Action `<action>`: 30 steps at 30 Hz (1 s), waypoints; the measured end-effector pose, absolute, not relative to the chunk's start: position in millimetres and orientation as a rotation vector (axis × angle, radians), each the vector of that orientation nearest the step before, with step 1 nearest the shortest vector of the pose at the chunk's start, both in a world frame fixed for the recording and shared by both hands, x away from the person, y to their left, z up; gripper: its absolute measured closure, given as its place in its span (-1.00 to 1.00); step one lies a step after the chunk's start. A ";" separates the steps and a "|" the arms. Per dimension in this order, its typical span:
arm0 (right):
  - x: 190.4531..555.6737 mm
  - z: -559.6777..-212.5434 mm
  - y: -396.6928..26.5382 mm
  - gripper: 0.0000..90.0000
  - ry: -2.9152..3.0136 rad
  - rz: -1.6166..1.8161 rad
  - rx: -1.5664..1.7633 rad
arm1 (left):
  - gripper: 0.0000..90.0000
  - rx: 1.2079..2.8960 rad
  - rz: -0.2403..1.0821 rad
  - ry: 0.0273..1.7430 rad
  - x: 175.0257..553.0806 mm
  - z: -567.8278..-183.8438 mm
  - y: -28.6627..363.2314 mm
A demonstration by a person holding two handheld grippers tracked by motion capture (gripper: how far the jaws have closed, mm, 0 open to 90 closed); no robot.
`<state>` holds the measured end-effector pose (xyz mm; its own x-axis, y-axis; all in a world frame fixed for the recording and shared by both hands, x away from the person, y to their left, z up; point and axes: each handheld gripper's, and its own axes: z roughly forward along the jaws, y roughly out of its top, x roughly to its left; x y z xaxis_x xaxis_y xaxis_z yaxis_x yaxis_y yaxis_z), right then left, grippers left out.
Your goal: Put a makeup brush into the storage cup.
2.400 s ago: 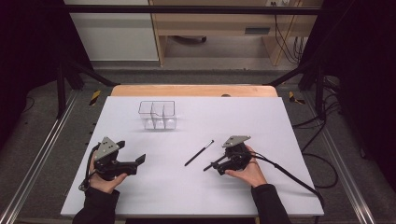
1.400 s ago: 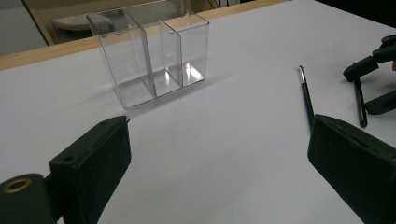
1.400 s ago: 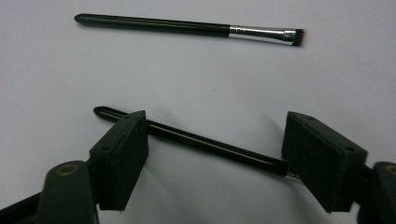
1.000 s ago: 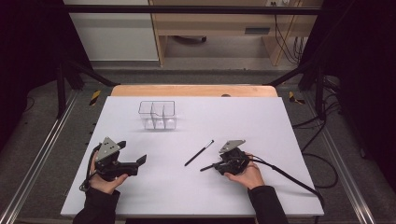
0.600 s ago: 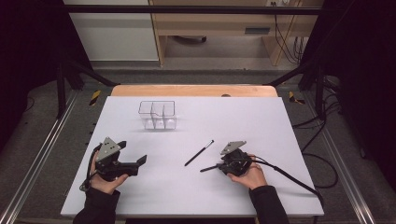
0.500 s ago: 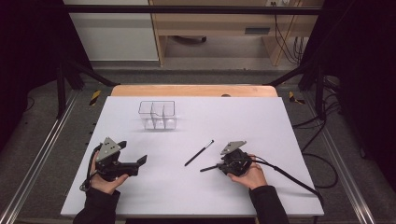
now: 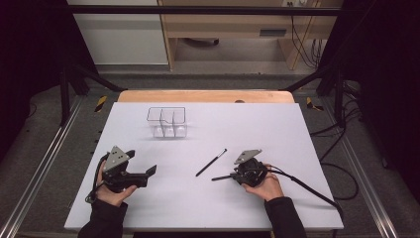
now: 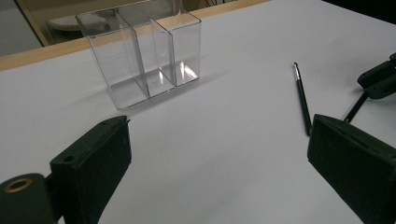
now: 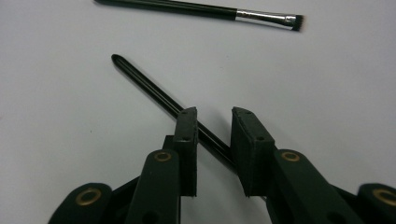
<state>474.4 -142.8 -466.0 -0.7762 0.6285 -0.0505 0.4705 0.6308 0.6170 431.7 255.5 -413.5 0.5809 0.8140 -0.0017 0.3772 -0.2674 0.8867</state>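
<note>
A thin black stick (image 7: pixel 220 177) lies on the white table (image 7: pixel 297 148), pointing left out of my right gripper (image 7: pixel 234 175). In the right gripper view its jaws stand a narrow gap apart around the stick (image 9: pixel 149 86), which crosses the gap at a slant; the right gripper (image 9: pixel 214 112) is open. A small black brush (image 7: pixel 211 162) with a metal ferrule lies just beyond it (image 9: pixel 187 8). My left gripper (image 7: pixel 151 171) rests at the front left, open wide, nothing between its jaws (image 8: pixel 219 140).
A clear three-compartment organizer (image 7: pixel 167 121) stands empty toward the back left, also ahead of the left gripper (image 8: pixel 140 56). The brush (image 8: pixel 302 98) and the right gripper (image 8: pixel 378 79) appear at that view's right. A cable (image 7: pixel 307 186) trails to the right.
My right gripper has tilted and settled a little lower around the stick. The left gripper, brush and organizer have stayed where they were.
</note>
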 end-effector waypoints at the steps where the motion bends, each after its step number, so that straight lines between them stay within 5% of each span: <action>1: 473.9 -465.5 -143.0 0.65 2.596 0.865 0.892 | -0.88 1.869 0.582 0.964 431.6 -413.5 255.6; 25: 458.0 -463.8 -142.2 0.78 2.628 0.834 0.920 | -0.88 1.880 0.576 0.954 431.2 -413.9 253.3; 30: 456.9 -464.9 -141.2 0.61 2.627 0.828 0.888 | -0.88 1.886 0.572 0.953 431.5 -414.3 252.5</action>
